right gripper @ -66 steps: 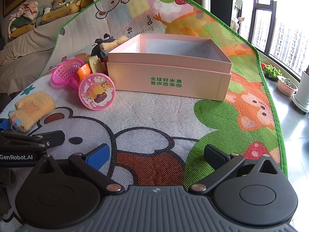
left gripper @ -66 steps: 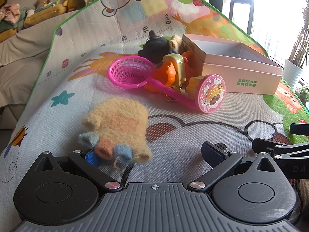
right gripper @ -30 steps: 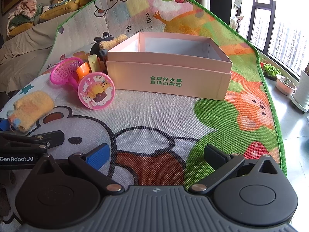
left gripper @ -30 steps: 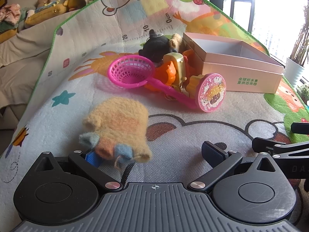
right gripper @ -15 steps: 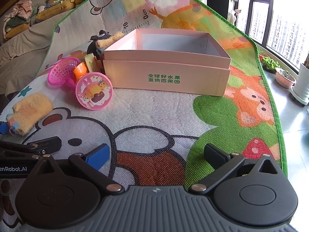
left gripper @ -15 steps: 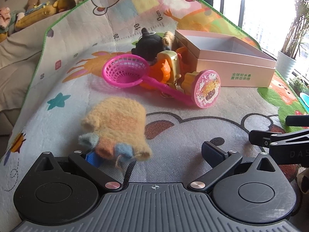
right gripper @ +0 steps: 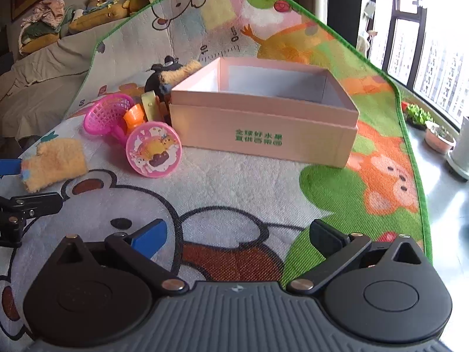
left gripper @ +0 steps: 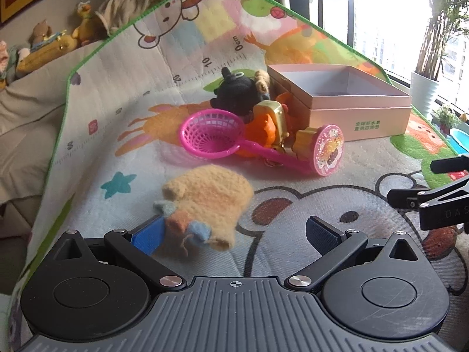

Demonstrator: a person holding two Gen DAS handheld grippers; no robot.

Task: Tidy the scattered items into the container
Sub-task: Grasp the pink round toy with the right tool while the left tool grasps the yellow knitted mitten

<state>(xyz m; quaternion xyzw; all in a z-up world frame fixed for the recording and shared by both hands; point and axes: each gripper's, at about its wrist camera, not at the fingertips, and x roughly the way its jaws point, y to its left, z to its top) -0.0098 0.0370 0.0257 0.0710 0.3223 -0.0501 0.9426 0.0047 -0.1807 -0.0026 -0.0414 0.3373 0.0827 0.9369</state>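
A fuzzy yellow mitten (left gripper: 209,202) lies on the play mat just ahead of my open left gripper (left gripper: 234,233), its cuff between the fingers near the blue pad. Behind it lie a pink net scoop (left gripper: 212,135), a pink round disc toy (left gripper: 328,149), an orange and gold toy (left gripper: 268,123) and a black plush (left gripper: 237,91). The open pink box (right gripper: 263,117) stands behind them. My right gripper (right gripper: 237,236) is open and empty over the mat, in front of the box. The mitten (right gripper: 52,162) and the disc toy (right gripper: 154,149) show left in the right wrist view.
The colourful play mat (right gripper: 234,182) covers the floor, its green edge (right gripper: 416,158) at the right. Potted plants (right gripper: 438,138) stand by the window. Plush toys and cushions (left gripper: 44,47) lie on a sofa at the far left.
Both grippers have moved forward and a little left towards the toys. The mitten now sits closer between my left fingers. Both stay open.
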